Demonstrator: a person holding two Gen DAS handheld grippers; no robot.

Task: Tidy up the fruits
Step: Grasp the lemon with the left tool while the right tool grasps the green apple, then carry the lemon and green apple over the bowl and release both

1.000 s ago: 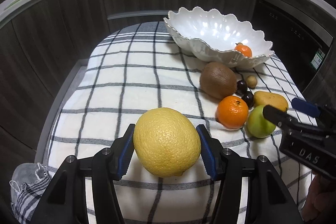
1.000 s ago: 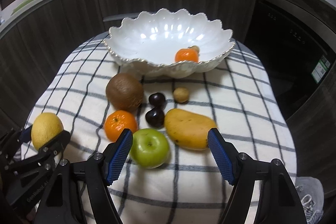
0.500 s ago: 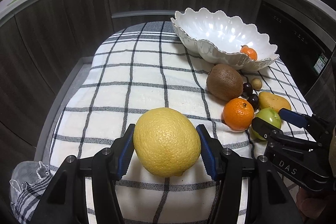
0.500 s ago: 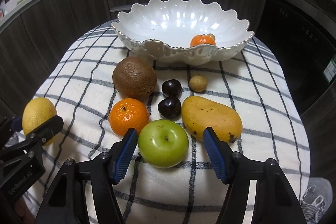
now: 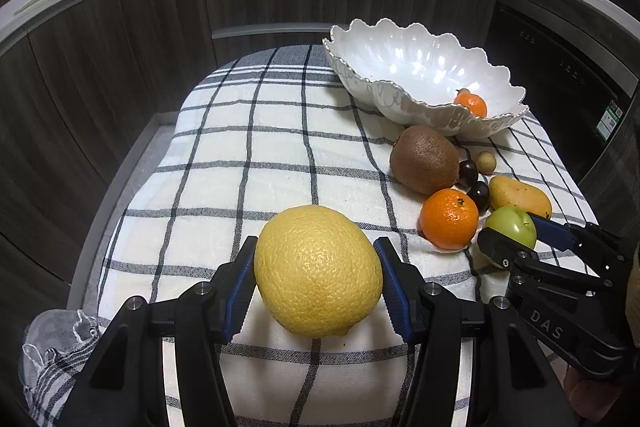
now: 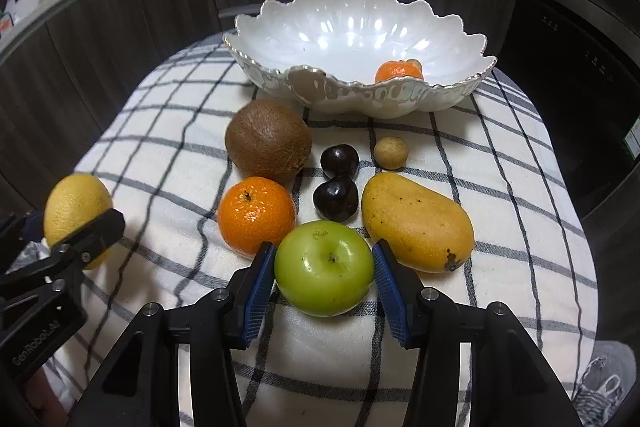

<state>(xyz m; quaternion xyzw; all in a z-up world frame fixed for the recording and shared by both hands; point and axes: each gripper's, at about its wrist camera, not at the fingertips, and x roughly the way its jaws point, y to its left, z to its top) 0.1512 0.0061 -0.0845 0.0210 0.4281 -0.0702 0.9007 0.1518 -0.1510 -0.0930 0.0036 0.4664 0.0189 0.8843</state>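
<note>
A checked cloth (image 6: 500,163) drapes the surface, white with dark grid lines. At its far end sits a scalloped white bowl (image 6: 280,27) holding one small orange fruit (image 6: 398,71) at its right side. Nearest the bowl among the loose fruits lies a brown kiwi (image 6: 268,141), and right of centre a yellow mango (image 6: 416,223) angles toward the near right.

At the near left, the left gripper (image 5: 316,273) is clamped on a large lemon (image 5: 318,269), both blue pads pressed to its sides. The body of that gripper carries the lettering "GenRobot.AI", read in the right wrist view.

At the near centre, the right gripper (image 6: 324,267) brackets a green apple (image 6: 324,267); its jaws are closing, the blue pads at the apple's flanks. Half a second earlier the pads stood visibly wider, with clear gaps either side of the apple. In the left wrist view its body shows the letters "DAS".

A mandarin (image 6: 256,213) sits just left of the apple, near the kiwi. Two dark cherries (image 6: 336,197) lie between mandarin and mango, one behind the other. A small tan round fruit (image 6: 391,152) rests to their far right.

The left gripper and lemon look unchanged from the earlier frames.
</note>
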